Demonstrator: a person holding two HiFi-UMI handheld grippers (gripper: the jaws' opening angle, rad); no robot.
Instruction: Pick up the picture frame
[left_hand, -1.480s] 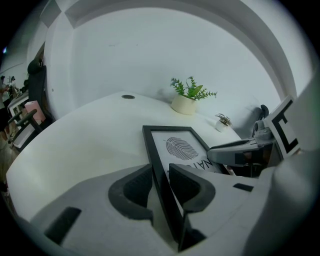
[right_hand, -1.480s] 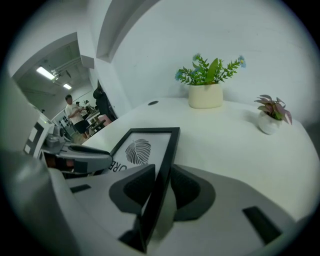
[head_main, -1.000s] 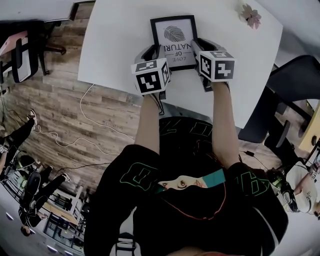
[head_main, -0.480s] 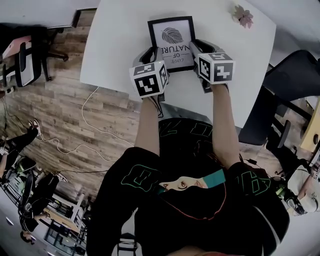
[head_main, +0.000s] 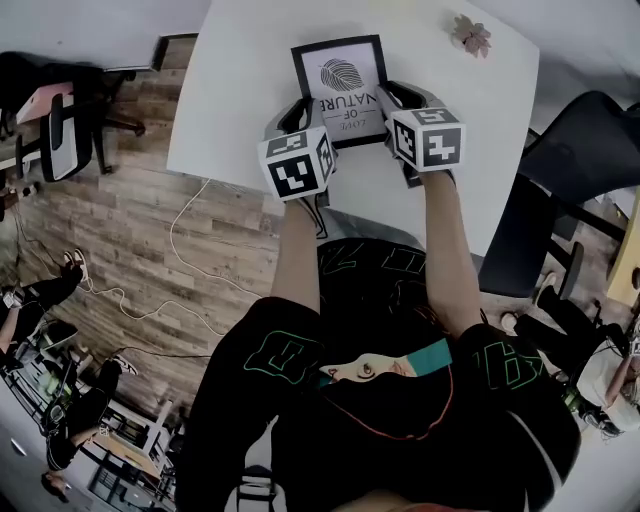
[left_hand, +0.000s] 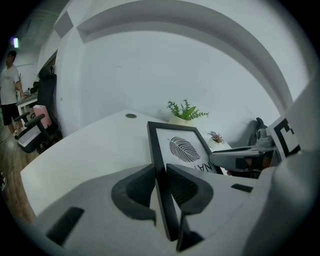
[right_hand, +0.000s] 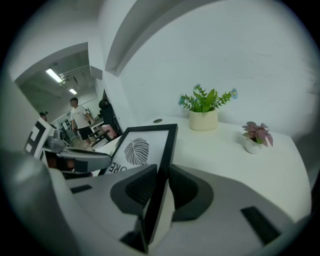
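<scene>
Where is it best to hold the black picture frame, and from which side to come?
Grip the picture frame by its thin left and right bars, coming from its near edge: the narrow bars fit between jaws, as the left gripper and right gripper show.

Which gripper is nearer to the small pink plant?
Right. The right gripper holds the picture frame by the edge facing the pink plant; the left gripper holds the opposite edge, so the frame lies between it and the plant.
</scene>
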